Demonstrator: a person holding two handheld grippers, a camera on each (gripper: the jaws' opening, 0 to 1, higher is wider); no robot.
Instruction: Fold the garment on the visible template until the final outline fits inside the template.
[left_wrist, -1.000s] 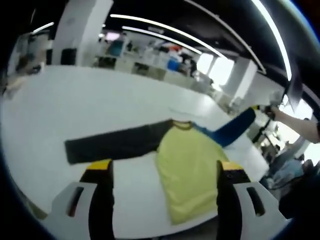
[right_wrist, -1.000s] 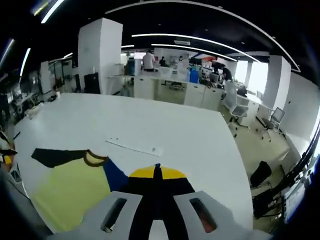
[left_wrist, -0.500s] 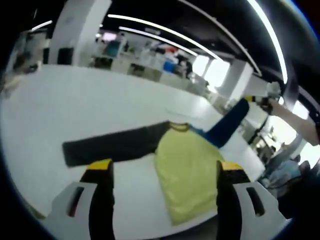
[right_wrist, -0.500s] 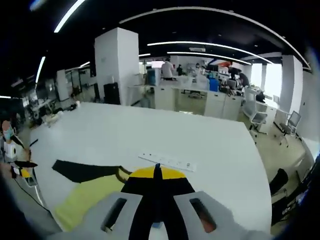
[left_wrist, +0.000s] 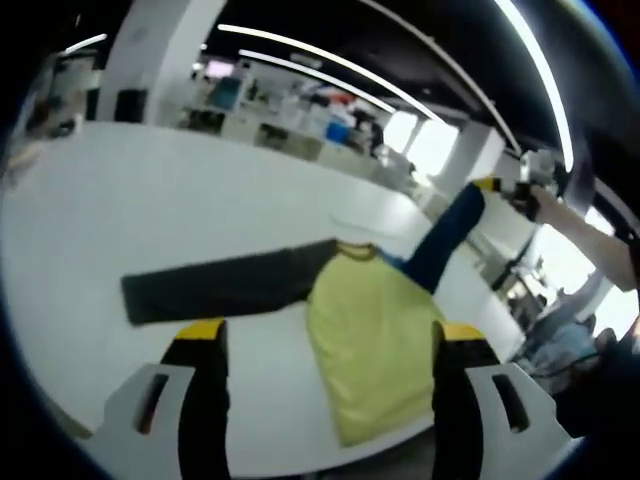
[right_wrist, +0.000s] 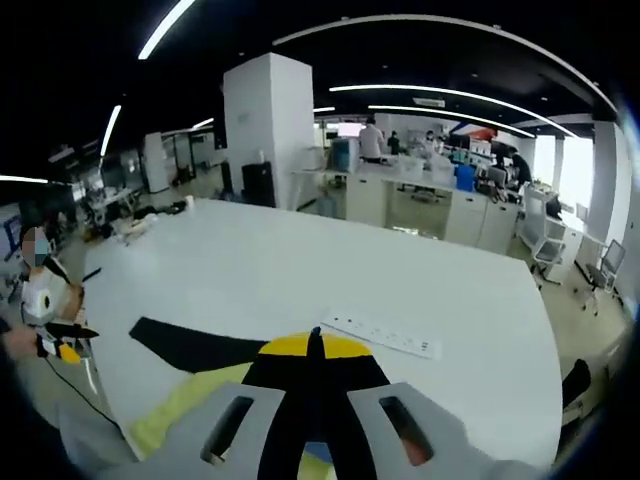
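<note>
Fabric: soft, light garment (left_wrist: 370, 345); expect droop.
Right gripper (right_wrist: 314, 345): you've pinched the blue sleeve (left_wrist: 447, 235).
Left gripper (left_wrist: 325, 335): jaws apart, empty.
Grip: cuffs, hem corners.

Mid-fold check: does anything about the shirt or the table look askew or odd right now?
The shirt's blue sleeve is off the white table, held up by the right gripper, jaws shut. The black sleeve and yellow body lie flat. Nothing looks damaged.
</note>
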